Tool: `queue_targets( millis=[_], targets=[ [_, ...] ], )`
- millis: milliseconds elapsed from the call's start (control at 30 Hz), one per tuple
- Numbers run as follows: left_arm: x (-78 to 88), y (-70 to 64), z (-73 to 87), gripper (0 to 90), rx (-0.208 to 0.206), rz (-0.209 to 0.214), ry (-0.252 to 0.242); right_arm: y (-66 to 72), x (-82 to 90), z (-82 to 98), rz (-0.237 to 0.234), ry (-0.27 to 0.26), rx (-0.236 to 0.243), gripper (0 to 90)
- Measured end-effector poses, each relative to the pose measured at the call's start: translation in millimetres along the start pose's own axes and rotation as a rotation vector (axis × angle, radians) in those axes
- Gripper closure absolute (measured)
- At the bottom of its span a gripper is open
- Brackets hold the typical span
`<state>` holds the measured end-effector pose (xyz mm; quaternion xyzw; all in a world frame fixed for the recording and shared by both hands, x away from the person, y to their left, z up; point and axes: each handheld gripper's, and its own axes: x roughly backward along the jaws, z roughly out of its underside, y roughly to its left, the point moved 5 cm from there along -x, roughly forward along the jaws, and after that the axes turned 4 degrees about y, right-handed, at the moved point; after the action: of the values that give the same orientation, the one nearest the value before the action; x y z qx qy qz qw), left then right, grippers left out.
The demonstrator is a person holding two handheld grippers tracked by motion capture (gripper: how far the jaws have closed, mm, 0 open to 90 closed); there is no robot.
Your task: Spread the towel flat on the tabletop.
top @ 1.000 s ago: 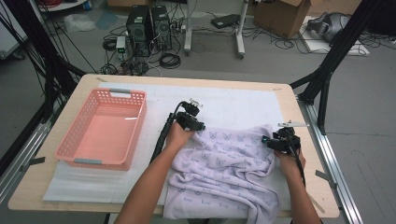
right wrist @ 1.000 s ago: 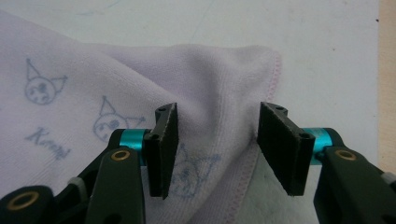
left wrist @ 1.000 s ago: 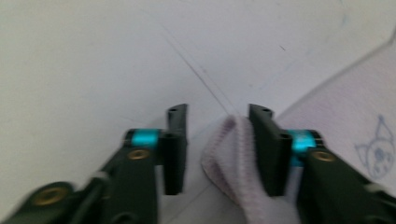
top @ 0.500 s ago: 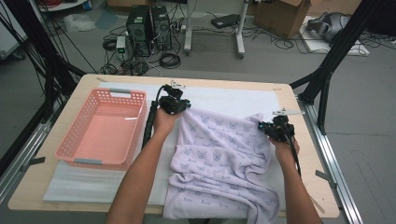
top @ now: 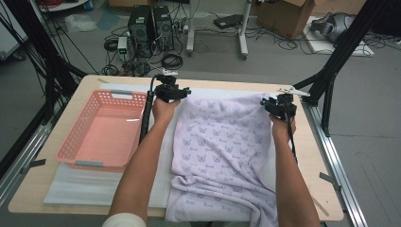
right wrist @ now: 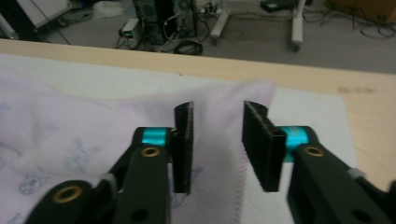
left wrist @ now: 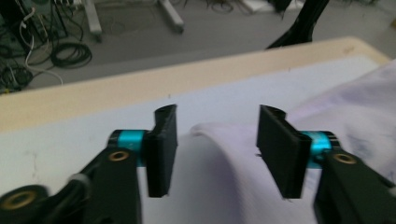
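Lying spread over the white mat (top: 99, 187) on the wooden table (top: 47, 189), the lilac butterfly-print blanket (top: 222, 156) runs lengthwise from its flattened far edge toward the person, where its near end is bunched and hangs over the table edge, with the pink basket (top: 101, 130) well apart to its left. The left gripper (left wrist: 212, 142) sits at the far-left corner and the right gripper (right wrist: 217, 140) at the far-right corner; both have just been opening, and each now stands released with the cloth slack between its pads, not pinched. Judging by this, any next grasp lies toward the person at the rumpled near end, about equally reachable by either hand.
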<state>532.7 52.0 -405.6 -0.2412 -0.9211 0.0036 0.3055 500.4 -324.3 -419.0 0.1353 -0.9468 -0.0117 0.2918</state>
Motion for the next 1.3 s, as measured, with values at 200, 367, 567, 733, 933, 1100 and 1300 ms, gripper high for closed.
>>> queue_targets(
  millis=[200, 367, 567, 733, 933, 1100, 1300],
  targets=[
    [-3.8, -3.8, 40.8, 42.9, 0.008, 0.030, 0.087, -13.2, 19.4, 17.8, 0.001, 0.016, -0.027, 59.5],
    [-10.8, -16.8, 60.2, 39.5, -0.032, 0.064, 0.181, -11.0, 36.3, 35.6, -0.046, 0.041, -0.001, 58.8],
    [-20.6, -37.6, 77.1, 81.7, -0.186, 0.011, 0.230, 2.3, 54.4, 51.1, -0.090, 0.124, 0.090, 53.1],
    [-17.4, -4.5, 67.7, 83.5, -0.078, -0.112, 0.161, 14.4, 68.1, 57.4, -0.118, 0.127, 0.132, 52.4],
    [-1.4, -7.5, 70.5, 45.4, 0.006, 0.009, 0.141, 19.3, 74.6, 80.7, -0.165, 0.134, 0.133, 51.3],
    [33.5, -17.5, 72.6, 38.7, 0.020, 0.095, 0.067, 17.0, 76.2, 100.2, -0.180, 0.142, 0.109, 50.1],
    [60.0, -29.8, 99.6, 38.4, -0.009, 0.167, 0.091, 23.0, 86.3, 106.7, -0.229, 0.131, 0.128, 48.8]
  ],
)
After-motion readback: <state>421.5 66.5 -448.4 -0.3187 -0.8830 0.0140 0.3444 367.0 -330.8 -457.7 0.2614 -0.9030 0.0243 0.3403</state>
